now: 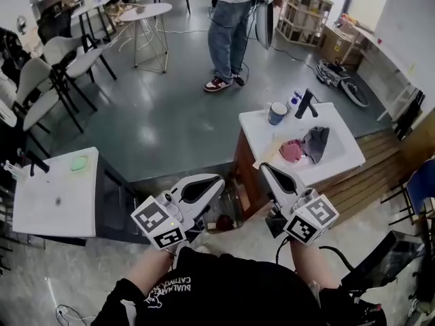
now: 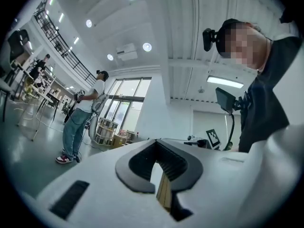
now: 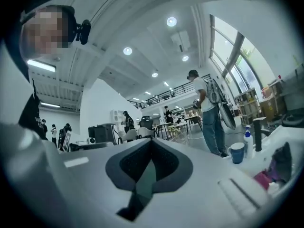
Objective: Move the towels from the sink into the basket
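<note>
Open test hall: bare grey floor point(image 1: 163, 114), round table point(image 1: 145, 11) and chairs point(image 1: 41, 87) at ten o'clock, freestanding sink unit point(image 1: 256, 133) at two.

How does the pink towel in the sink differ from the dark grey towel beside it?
The pink towel is bunched into a low lump; the dark grey towel rises in a taller, pointed fold. The pink towel looks smaller than the dark grey towel. Both lie in the sink, side by side.
</note>
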A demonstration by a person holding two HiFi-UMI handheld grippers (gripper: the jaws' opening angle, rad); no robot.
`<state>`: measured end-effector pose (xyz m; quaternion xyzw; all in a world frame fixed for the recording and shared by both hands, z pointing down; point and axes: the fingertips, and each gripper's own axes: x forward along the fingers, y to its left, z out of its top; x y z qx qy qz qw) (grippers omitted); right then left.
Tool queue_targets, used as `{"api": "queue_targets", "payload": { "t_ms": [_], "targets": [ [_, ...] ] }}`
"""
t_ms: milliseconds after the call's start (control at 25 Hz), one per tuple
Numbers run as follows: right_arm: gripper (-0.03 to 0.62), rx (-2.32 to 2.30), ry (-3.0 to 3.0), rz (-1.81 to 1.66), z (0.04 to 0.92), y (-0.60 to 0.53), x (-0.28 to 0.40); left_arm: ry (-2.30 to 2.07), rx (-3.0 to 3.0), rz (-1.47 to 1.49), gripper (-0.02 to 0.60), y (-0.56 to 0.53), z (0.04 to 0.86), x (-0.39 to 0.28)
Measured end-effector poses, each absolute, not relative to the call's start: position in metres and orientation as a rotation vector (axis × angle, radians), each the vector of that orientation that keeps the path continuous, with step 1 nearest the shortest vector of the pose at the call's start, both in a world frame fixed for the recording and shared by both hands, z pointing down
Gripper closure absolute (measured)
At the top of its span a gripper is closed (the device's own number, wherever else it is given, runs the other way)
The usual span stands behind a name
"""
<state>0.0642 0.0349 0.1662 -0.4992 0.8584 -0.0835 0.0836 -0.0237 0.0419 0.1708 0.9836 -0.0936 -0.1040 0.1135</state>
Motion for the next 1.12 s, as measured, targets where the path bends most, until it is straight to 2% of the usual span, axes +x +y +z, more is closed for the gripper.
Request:
{"api": "queue_targets", "payload": {
  "t_ms": [480, 1120],
  "targets": [
    [0.591, -1.606, 2.537, -0.230, 0.168, 0.140, 0.149, -0.330, 2.968, -0.296, 0.581, 0.146, 0.163, 0.041],
    [0.591, -1.664, 2.494, -0.220, 0.180, 0.195, 0.203, -0.237, 2.966, -0.228, 0.581, 0.193, 0.172, 0.094]
  ]
}}
